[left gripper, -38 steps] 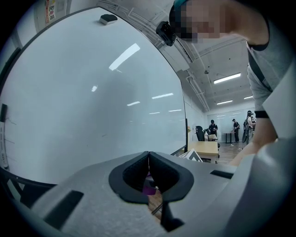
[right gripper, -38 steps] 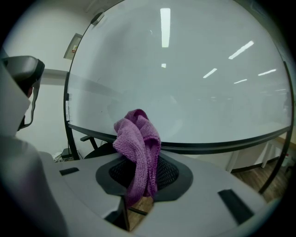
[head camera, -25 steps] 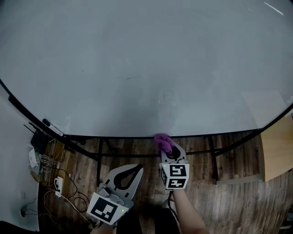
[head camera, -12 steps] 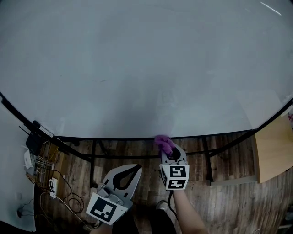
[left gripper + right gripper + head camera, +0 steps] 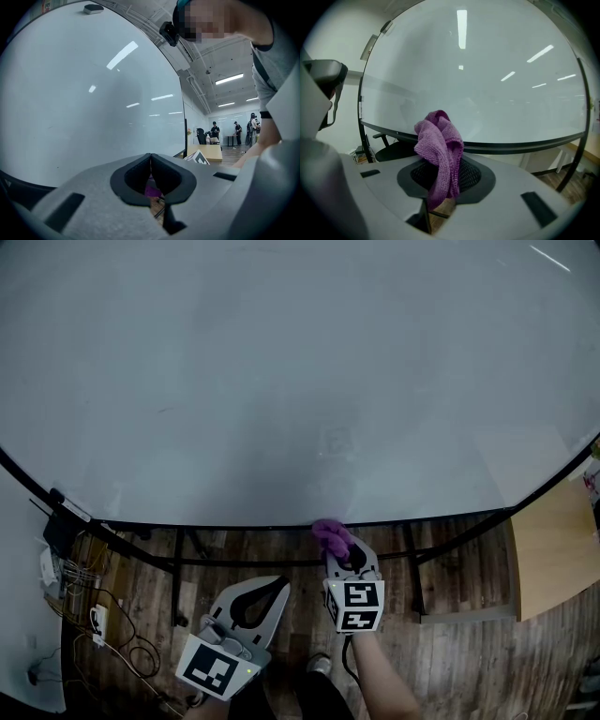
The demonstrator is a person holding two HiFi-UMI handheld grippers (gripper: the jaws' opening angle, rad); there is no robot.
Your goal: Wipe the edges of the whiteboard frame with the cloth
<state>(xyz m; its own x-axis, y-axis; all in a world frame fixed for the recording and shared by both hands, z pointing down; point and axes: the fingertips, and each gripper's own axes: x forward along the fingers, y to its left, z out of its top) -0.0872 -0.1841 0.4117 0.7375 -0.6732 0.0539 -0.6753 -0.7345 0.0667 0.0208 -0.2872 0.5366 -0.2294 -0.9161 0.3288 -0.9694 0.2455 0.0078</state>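
A large whiteboard (image 5: 300,381) fills the head view, with its dark bottom frame edge (image 5: 234,525) curving across below it. My right gripper (image 5: 341,550) is shut on a purple cloth (image 5: 331,534), and the cloth's top touches the bottom frame edge. In the right gripper view the purple cloth (image 5: 439,150) bunches up out of the jaws in front of the frame edge (image 5: 511,146). My left gripper (image 5: 260,601) hangs lower and to the left, shut with nothing in it, away from the board. The left gripper (image 5: 151,174) view shows the whiteboard (image 5: 93,103) from the side.
Black stand legs (image 5: 178,568) and a crossbar sit under the board over a wooden floor. Cables and a power strip (image 5: 94,620) lie at the lower left. A wooden table (image 5: 553,549) stands at the right. People (image 5: 236,131) stand far off in the room.
The board's left corner and the floor clutter have slid left in the head view. The right gripper with the cloth has stayed on the bottom frame edge, shifting slightly left.
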